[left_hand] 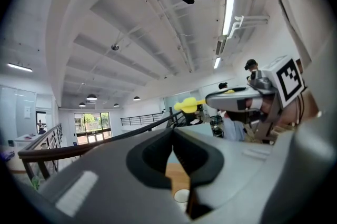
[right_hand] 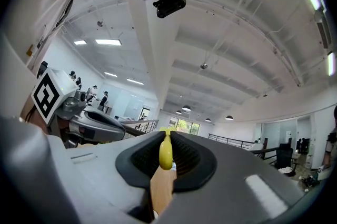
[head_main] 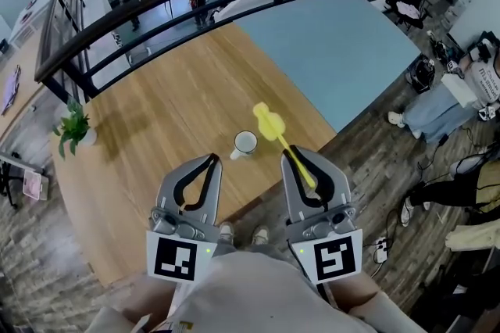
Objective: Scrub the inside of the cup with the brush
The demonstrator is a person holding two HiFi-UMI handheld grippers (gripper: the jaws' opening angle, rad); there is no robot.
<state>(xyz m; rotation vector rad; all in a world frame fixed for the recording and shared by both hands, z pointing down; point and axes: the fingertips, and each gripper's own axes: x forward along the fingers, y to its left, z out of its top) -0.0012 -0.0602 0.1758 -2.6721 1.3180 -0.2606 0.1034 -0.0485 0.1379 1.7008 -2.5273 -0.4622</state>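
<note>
Right gripper [head_main: 300,158] clamping yellow brush [head_main: 271,125], white cup [head_main: 245,143] upright, seemingly empty

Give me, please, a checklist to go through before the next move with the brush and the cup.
1. Grip of right tool on brush: ok, shut on its yellow handle.
2. Standing of cup on table: ok, upright.
3. Head of brush inside cup: not ok, it is outside the cup.
4. Hold of left tool on cup: not ok, shut, empty, apart from it.
5. Water in cup: cannot tell.
</note>
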